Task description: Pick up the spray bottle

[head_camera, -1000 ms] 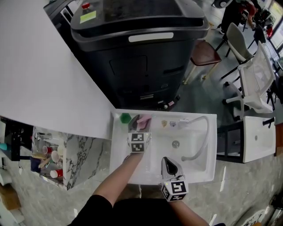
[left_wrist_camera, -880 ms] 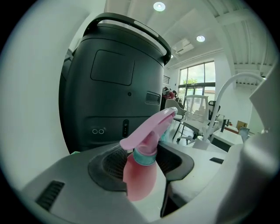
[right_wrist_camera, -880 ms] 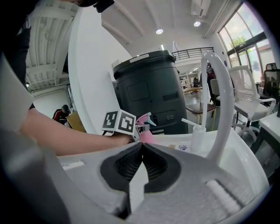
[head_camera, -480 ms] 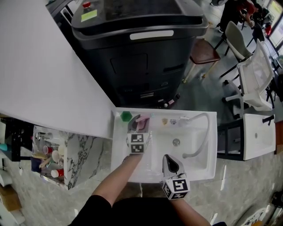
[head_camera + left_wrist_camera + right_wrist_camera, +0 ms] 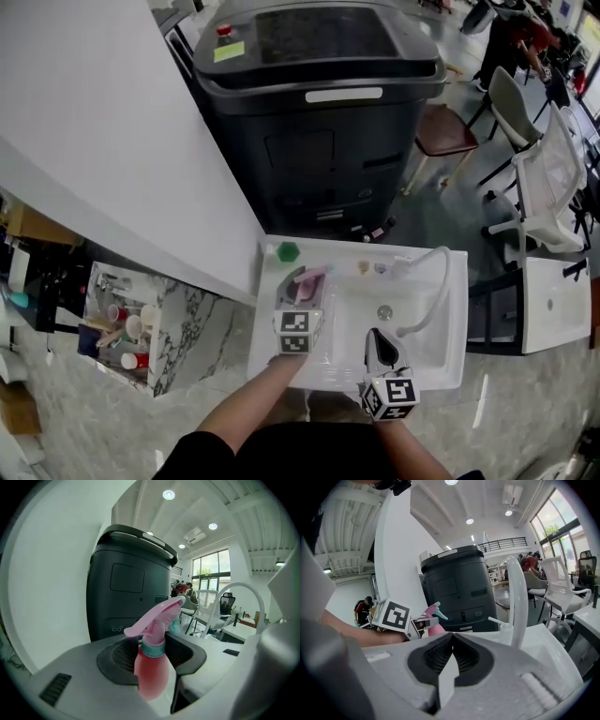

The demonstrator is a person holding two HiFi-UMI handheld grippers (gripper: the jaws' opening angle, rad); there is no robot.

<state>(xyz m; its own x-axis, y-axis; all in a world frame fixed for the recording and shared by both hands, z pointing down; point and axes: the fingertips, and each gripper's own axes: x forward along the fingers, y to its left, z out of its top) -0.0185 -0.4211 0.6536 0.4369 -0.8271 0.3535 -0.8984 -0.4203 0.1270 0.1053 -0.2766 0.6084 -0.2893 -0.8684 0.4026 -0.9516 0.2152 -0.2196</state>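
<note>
The pink spray bottle [image 5: 152, 672] has a teal collar and a pink trigger head. It stands upright between the pads of my left gripper [image 5: 152, 654], which is shut on its body just below the collar. In the head view the spray bottle [image 5: 308, 284] hangs over the left back corner of the white sink [image 5: 452, 319], ahead of my left gripper [image 5: 304, 298]. My right gripper [image 5: 380, 343] hovers over the sink's front edge with its jaws shut and nothing in them. From the right gripper view the spray bottle [image 5: 434, 628] shows at the left, beside the marker cube.
A curved white faucet [image 5: 432, 281] rises at the sink's right. A green object [image 5: 289, 251] and small bottles [image 5: 371, 268] sit on the sink's back ledge. A big black machine [image 5: 328, 112] stands behind; a white wall [image 5: 112, 159] to the left. Chairs [image 5: 544, 187] stand at right.
My left gripper closed on the spray bottle and lifted it off the sink's back ledge. The right gripper stayed near the sink's front edge.
</note>
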